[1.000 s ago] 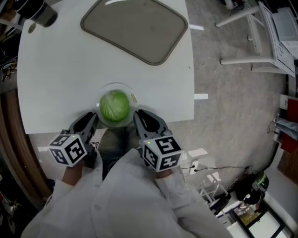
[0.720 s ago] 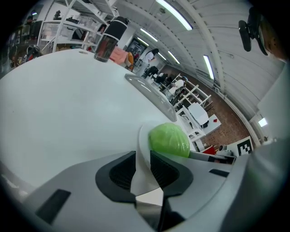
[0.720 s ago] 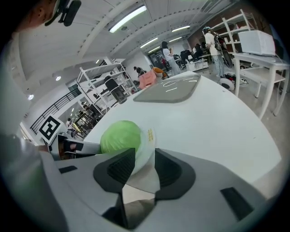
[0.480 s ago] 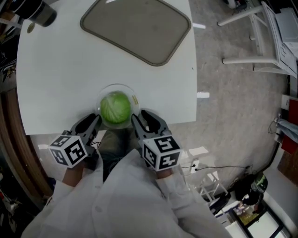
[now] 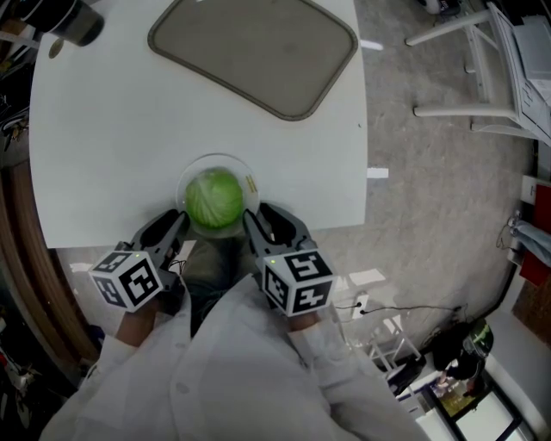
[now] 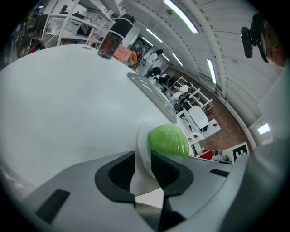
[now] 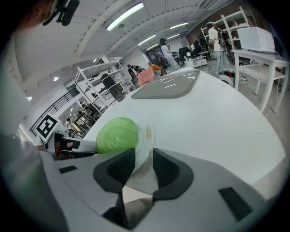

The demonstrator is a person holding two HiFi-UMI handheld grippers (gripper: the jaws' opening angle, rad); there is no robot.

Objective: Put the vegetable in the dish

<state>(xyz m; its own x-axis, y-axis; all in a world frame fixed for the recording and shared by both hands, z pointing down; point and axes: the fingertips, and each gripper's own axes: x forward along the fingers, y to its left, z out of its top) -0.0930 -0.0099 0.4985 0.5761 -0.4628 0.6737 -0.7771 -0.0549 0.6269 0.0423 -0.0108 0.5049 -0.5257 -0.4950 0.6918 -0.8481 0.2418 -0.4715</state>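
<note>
A green cabbage (image 5: 213,198) sits in a clear round dish (image 5: 248,183) at the near edge of the white table (image 5: 112,129). My left gripper (image 5: 175,224) is at the dish's left rim and my right gripper (image 5: 256,222) at its right rim. In the left gripper view the dish rim (image 6: 142,145) passes between the spread jaws, with the cabbage (image 6: 168,141) just beyond. In the right gripper view the jaws have just opened and straddle the rim (image 7: 146,136) without pressing it; the cabbage (image 7: 117,134) lies to their left.
A grey rounded tray (image 5: 254,52) lies at the far side of the table. A dark cup (image 5: 77,21) stands at the far left corner. The table's right edge (image 5: 362,129) drops to the floor, where white furniture legs (image 5: 456,60) stand.
The right gripper's jaws have spread apart on the dish rim. Dish, cabbage and both hands have stayed where they were.
</note>
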